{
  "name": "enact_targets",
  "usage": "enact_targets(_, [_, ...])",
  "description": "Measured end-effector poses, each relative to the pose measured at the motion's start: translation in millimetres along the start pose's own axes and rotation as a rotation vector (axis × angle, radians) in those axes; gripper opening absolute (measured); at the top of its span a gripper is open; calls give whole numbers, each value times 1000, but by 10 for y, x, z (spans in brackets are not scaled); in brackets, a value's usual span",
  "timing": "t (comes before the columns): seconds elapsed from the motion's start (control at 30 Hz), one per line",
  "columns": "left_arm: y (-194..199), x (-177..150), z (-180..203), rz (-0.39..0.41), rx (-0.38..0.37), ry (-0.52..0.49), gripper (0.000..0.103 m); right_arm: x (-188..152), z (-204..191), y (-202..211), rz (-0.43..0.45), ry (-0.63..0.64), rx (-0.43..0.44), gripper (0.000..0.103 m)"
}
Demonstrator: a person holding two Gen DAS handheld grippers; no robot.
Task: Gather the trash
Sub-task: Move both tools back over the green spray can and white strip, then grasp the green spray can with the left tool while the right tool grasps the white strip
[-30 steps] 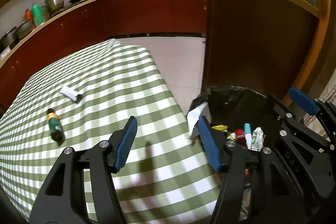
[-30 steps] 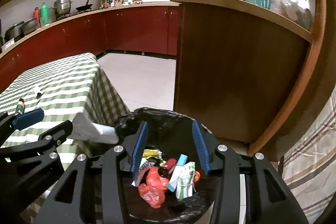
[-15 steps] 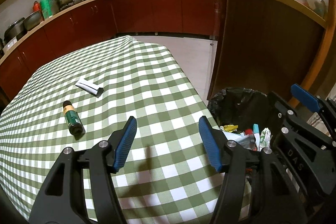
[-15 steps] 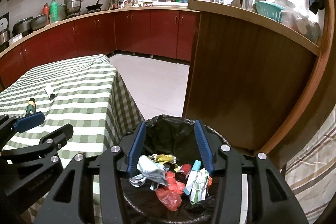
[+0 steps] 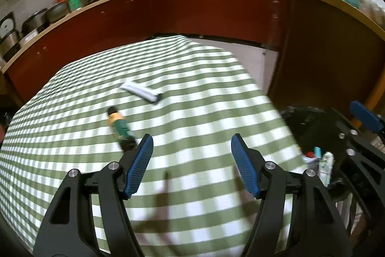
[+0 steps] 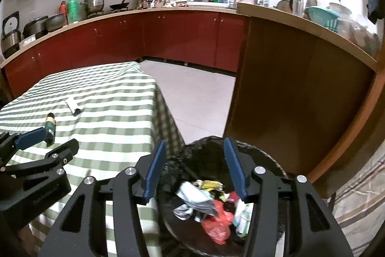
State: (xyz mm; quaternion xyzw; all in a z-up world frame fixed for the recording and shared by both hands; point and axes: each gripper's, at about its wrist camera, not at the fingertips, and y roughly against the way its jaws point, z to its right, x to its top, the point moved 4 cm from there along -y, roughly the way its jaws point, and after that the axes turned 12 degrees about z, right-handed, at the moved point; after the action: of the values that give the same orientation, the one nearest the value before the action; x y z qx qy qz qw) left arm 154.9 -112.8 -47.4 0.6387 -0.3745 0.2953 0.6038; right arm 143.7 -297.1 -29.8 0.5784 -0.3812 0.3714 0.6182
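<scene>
Your left gripper (image 5: 192,161) hangs over the checked bench (image 5: 72,136) with its fingers (image 5: 140,165) spread wide and nothing between them; they have just been opening further. Your right gripper (image 6: 193,169) sits over the black-lined bin (image 6: 269,160) beside the bench, its fingers (image 6: 154,172) parted to a middling gap that has also just been widening — empty too, with only the bin's wrappers and crumpled bags showing below.

2 pieces of trash remain on the bench. The small dark bottle (image 5: 120,129) with the yellow-and-green label lies on its side just ahead of your left finger. Judging by its look, it is rigid, light and round, so it will likely roll if you nudge it — close across the middle of the labelled body, square to its long axis, rather than on the narrow capped end. Beyond it, near the bench's middle, lies the white flat tube (image 5: 139,92) with a dark cap. That one looks soft and thin, lying almost flush with the cloth, so you may snag fabric; pinch across its width near the stiffer capped end.

The bottle is nearer, so it seems the sensible next pick for your left hand.
</scene>
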Motion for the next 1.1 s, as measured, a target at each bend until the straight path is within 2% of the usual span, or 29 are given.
enact_targets(0.27, [-295, 44, -610, -34, 139, 55, 67, 103, -372, -166, -9, 28, 81, 52])
enact_targets(0.5, [-558, 109, -909, -65, 142, 84, 67, 190, -678, -317, -26, 41, 148, 52])
enact_targets(0.6, [-632, 100, -967, -77, 124, 88, 58, 220, -791, -377, -35, 45, 176, 53])
enact_targets(0.67, [-674, 53, -1026, -95, 98, 95, 47, 236, -888, -416, -40, 56, 193, 53])
enact_targets(0.8, [-673, -7, -1102, -95, 72, 98, 36, 234, -1064, -473, -50, 75, 220, 53])
enact_targets(0.87, [-672, -15, -1124, -96, 51, 93, 23, 236, -1123, -496, -55, 80, 231, 53])
enact_targets(1.1, [-654, -71, -1308, -95, 28, 70, 23, 234, -1414, -608, -86, 107, 277, 53])
